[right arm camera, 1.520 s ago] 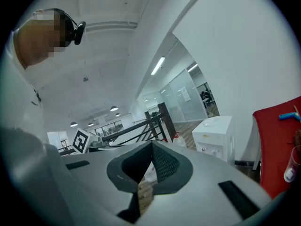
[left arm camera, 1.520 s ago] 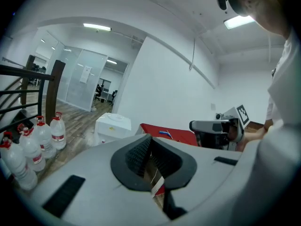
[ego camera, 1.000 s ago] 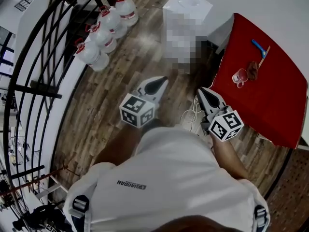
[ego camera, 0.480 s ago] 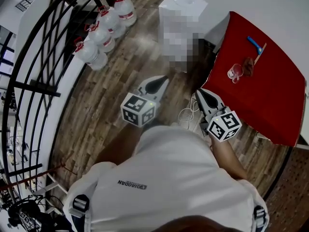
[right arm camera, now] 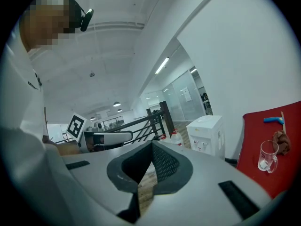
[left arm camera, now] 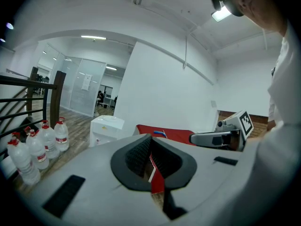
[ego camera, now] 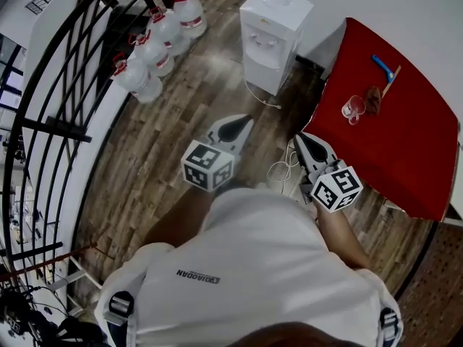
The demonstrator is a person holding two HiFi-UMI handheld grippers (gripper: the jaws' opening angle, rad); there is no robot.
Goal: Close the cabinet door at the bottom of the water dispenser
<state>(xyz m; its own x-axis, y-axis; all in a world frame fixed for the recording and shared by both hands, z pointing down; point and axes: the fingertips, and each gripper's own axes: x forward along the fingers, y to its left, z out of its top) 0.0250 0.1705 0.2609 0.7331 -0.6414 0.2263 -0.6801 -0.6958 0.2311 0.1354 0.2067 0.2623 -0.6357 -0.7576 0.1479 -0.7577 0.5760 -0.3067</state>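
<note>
Two tools, the left gripper (ego camera: 236,127) and the right gripper (ego camera: 305,143), are held clenched on nothing, well short of the water dispenser (ego camera: 275,20). Its bottom cabinet door (ego camera: 262,74) is seen too steeply to be judged ajar or shut, so no push can be prescribed.

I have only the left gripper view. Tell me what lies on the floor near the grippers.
Observer: A loose white cable lies on the wooden floor; the head view shows it just left of the right gripper.
Operator: Report that gripper's jaws.
Observer: Shut, with nothing between them, as the right gripper view shows.
Operator: Name what my view misses on the red table.
Observer: A clear glass mug stands upright on the red table.
</note>
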